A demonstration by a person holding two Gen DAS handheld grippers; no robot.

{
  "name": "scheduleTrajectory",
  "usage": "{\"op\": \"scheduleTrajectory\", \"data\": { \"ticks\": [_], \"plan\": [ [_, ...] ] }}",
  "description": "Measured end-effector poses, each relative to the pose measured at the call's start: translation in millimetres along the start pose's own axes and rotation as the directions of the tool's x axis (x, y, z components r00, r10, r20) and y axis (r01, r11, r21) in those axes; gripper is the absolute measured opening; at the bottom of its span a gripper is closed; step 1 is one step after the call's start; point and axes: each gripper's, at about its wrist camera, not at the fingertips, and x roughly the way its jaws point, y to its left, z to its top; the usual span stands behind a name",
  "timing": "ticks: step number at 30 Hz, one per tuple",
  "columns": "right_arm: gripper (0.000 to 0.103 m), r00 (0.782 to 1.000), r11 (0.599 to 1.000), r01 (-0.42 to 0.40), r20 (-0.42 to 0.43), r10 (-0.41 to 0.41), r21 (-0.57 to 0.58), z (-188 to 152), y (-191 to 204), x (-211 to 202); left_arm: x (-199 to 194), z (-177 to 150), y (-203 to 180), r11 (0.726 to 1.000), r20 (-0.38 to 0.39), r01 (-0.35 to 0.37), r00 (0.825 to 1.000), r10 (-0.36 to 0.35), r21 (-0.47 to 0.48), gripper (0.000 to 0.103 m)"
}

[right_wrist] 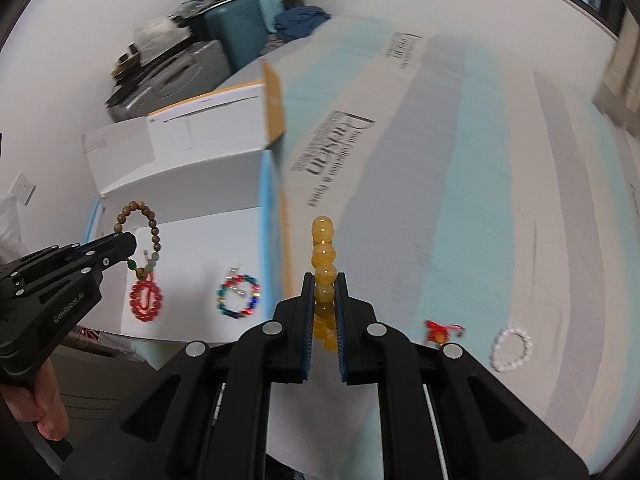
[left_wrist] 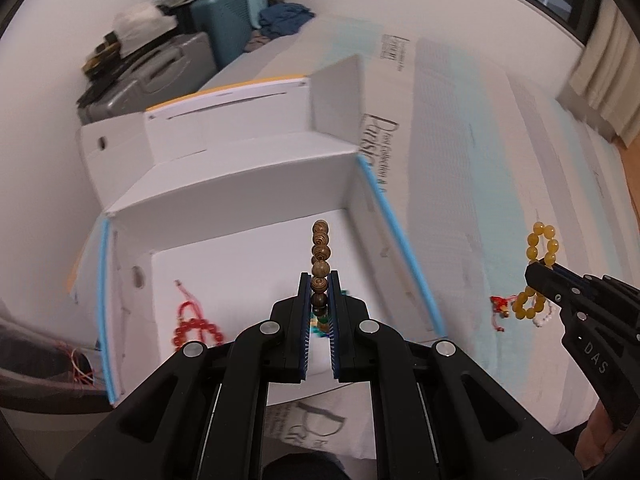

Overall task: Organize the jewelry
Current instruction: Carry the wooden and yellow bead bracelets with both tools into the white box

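My left gripper (left_wrist: 320,280) is shut on a brown wooden bead bracelet (left_wrist: 321,252) and holds it above the open white cardboard box (left_wrist: 256,200); it also shows in the right wrist view (right_wrist: 124,246) with the bracelet (right_wrist: 150,224). Inside the box lie a red bead bracelet (left_wrist: 196,328) (right_wrist: 146,296) and a multicoloured bead bracelet (right_wrist: 238,294). My right gripper (right_wrist: 325,280) is shut on a yellow bead bracelet (right_wrist: 323,256) above the mattress, right of the box; it also shows in the left wrist view (left_wrist: 538,274) with its bracelet (left_wrist: 540,244).
On the striped mattress (right_wrist: 480,160) lie a small red knotted charm (right_wrist: 438,330) and a white pearl bracelet (right_wrist: 512,348). Suitcases and piled clothes (left_wrist: 192,40) stand against the wall behind the box. The box's flaps stand open.
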Motion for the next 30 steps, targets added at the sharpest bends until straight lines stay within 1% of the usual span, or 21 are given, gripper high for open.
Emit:
{"op": "scheduleTrajectory", "data": {
  "ticks": [9,16,18,23,30],
  "plan": [
    [0.009,0.998,0.995,-0.049,-0.034,0.046,-0.085,5.9,73.2,21.5,1.6,-15.0,71.6,0.996,-0.034,-0.034,0.999,0.031,-0.081,0.007],
    [0.009,0.992,0.986,-0.082,-0.108,0.067,-0.142,2.4,119.0,56.9,19.8,-28.4,117.0,0.99,-0.094,-0.045,0.995,0.032,-0.135,0.007],
    [0.009,0.989,0.984,-0.089,-0.134,0.068,-0.156,2.4,128.5,69.5,28.6,-29.6,124.9,0.988,-0.117,-0.049,0.993,0.031,-0.147,0.007],
    [0.009,0.977,0.98,-0.096,-0.206,0.059,-0.174,3.0,145.1,102.6,55.4,-34.9,139.5,0.984,-0.192,-0.069,0.981,0.037,-0.162,0.007],
    [0.009,0.956,0.98,-0.094,-0.29,0.039,-0.177,2.1,150.4,141.3,93.3,-40.9,145.1,0.985,-0.267,-0.068,0.963,0.023,-0.16,0.007]
  ]
}}
